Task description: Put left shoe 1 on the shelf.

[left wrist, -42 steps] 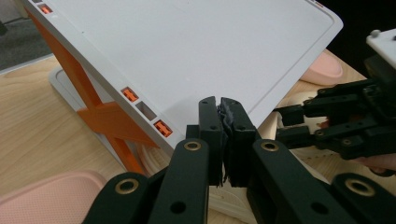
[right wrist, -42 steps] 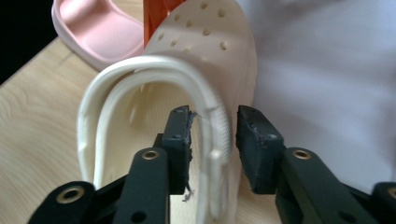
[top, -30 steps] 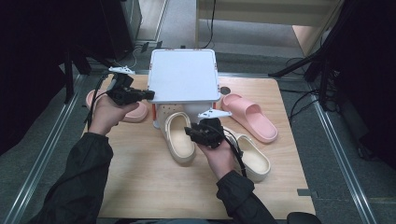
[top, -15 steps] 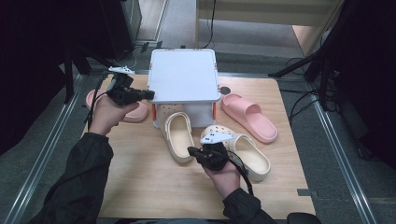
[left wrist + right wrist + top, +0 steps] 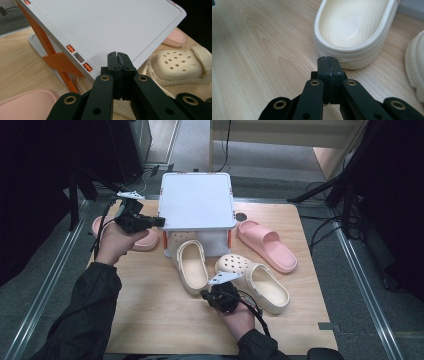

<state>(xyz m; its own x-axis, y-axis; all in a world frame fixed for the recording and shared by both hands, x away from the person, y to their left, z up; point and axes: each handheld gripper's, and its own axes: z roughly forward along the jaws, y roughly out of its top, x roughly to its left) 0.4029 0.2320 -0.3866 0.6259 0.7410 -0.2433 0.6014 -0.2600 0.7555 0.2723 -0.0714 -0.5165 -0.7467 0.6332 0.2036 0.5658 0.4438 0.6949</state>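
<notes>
Lab-like recording space, wooden table (image 5: 150,320) on grey carpet, black stands (image 5: 345,185), trailing cables (image 5: 320,227)

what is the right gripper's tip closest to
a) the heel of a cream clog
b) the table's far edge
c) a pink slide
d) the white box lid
a: the right gripper has its jaws shut with nothing between them, just short of the rounded heel of the cream clog on the table; whether it touches cannot be told.
</notes>
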